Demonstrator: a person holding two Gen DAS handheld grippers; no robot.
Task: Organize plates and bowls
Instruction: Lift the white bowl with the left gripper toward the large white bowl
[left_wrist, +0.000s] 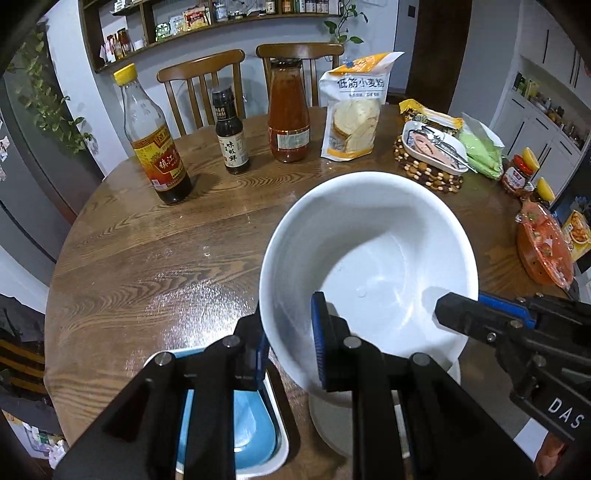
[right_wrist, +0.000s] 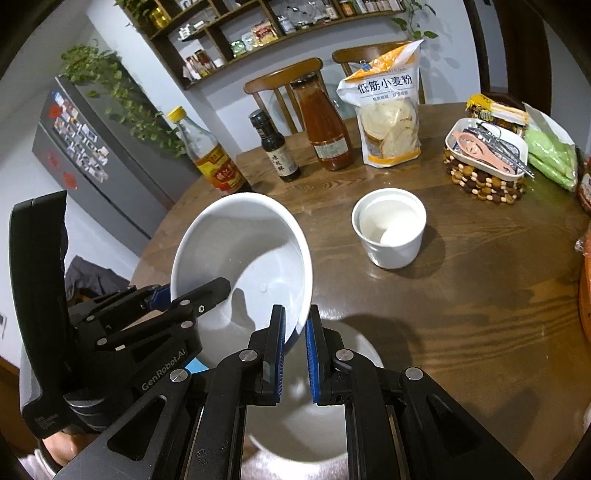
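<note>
Both grippers, left (left_wrist: 288, 343) and right (right_wrist: 295, 349), have fingers clamped on the white bowl's (left_wrist: 369, 266) rim at opposite sides, tilted above the bench (left_wrist: 147, 266). Glazed ceramic: heavy, slippery, breakable; rim grips suit.

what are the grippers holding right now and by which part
Both hold the large white bowl by its rim: left gripper on one side, right gripper on the opposite side, one pad inside, one outside.

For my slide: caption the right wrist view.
Both hand-held grippers clamp the white bowl's rim above the wooden table.
</note>
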